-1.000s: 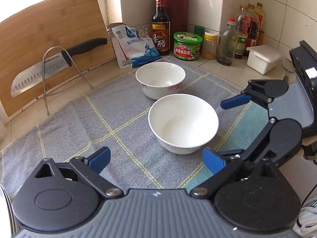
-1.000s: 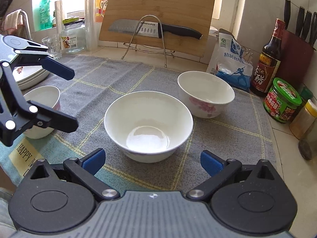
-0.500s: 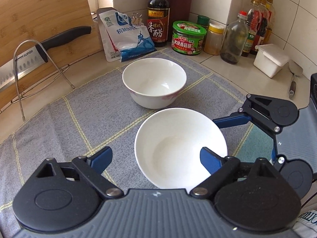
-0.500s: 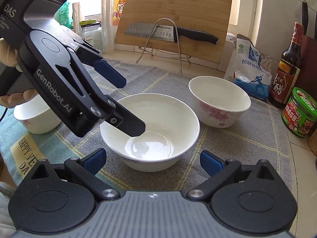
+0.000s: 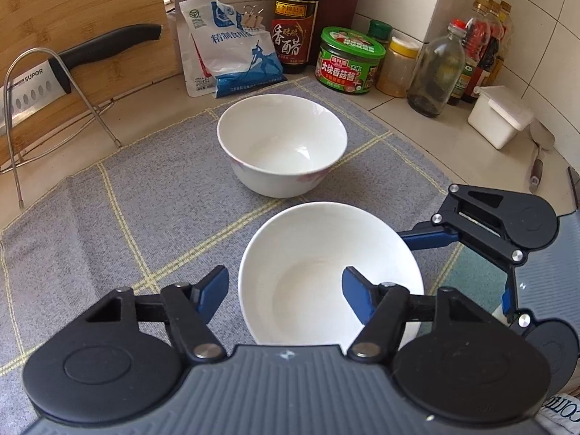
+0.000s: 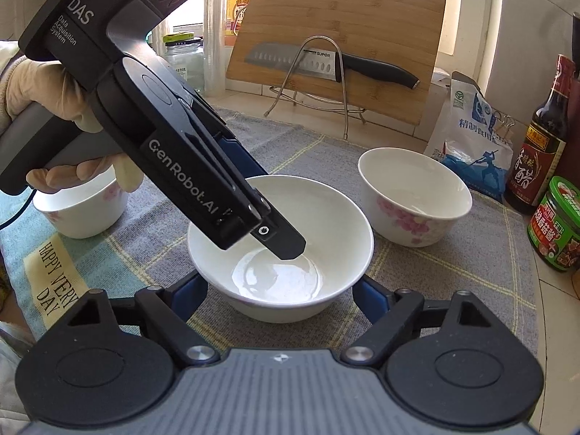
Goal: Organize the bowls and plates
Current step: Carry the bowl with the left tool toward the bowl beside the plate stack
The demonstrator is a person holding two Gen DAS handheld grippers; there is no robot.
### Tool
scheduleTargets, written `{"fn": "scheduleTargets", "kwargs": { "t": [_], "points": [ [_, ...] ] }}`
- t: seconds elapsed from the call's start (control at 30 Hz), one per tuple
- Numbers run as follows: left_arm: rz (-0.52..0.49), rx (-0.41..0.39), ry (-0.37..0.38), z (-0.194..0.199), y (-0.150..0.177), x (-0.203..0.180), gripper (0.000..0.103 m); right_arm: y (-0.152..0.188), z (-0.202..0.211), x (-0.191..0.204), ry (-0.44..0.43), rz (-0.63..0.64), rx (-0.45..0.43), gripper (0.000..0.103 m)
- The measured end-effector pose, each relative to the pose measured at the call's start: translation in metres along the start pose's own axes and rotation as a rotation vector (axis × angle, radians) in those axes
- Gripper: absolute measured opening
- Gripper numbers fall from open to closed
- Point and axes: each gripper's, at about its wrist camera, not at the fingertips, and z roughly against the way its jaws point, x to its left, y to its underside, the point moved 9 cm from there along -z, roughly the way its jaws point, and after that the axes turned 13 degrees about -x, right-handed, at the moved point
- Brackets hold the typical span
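Note:
A plain white bowl point(image 5: 328, 272) point(image 6: 282, 246) sits on the grey checked cloth point(image 5: 127, 217). My left gripper point(image 5: 286, 288) is open and straddles its near rim, one finger inside the bowl, one outside; it also shows in the right wrist view point(image 6: 253, 214). My right gripper point(image 6: 279, 295) is open, its fingers on either side of the same bowl; it also shows in the left wrist view point(image 5: 453, 264). A second white bowl with pink flowers point(image 5: 282, 148) point(image 6: 413, 195) stands behind. A third flowered bowl point(image 6: 81, 210) sits at the left.
A knife point(image 6: 326, 65) rests on a wire rack before a wooden cutting board point(image 6: 348, 18). A salt bag point(image 5: 228, 43), vinegar bottle point(image 5: 295, 18), green jar point(image 5: 349, 59), other bottles and a white box point(image 5: 498, 116) line the wall.
My left gripper has moved forward and down over the plain bowl until one finger dipped inside its rim. The right gripper has closed in on the same bowl.

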Motion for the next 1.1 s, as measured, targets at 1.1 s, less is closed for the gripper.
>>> {"fn": "scheduleTargets", "kwargs": {
  "t": [1.1],
  "points": [
    [-0.02, -0.033, 0.027, 0.045, 0.0, -0.001, 0.06, -0.022, 0.01, 0.026, -0.025, 0.005, 0.036, 0.089]
  ]
}}
